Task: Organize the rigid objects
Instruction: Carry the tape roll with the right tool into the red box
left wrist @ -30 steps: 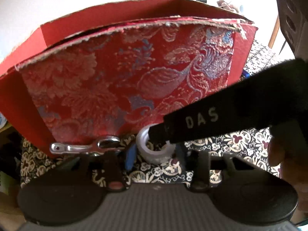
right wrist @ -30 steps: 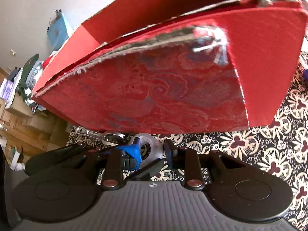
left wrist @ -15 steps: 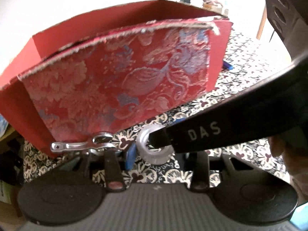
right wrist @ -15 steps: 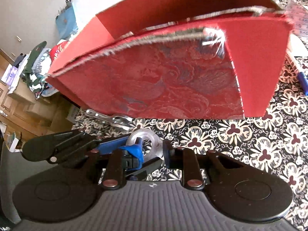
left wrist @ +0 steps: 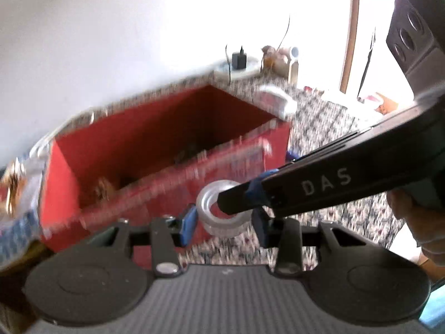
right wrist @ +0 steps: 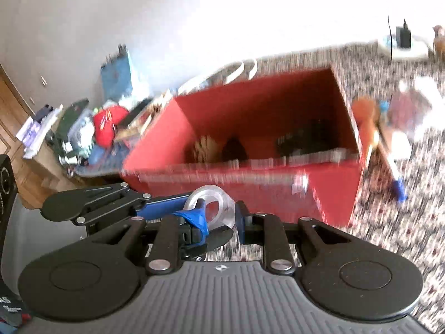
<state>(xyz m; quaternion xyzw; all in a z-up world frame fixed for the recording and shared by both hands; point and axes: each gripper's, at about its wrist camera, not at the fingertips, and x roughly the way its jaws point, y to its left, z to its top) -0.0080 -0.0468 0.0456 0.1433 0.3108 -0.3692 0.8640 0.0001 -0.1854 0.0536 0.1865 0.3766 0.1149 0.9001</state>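
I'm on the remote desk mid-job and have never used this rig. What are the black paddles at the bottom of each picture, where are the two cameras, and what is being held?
There is no robot arm: a person holds a two-finger gripper in each hand, with a fisheye camera on each looking forward along its fingers. The black paddles are the gripper's own body.

In the left wrist view, the left gripper is shut on a roll of clear tape, and the long black bar marked DAS is the right gripper reaching in, one finger in the roll's hole. The right wrist view shows the right gripper at the same roll, with the left gripper's blue-tipped finger coming from the left.

Beyond stands an open red box on a patterned cloth, with dark, blurred items inside.
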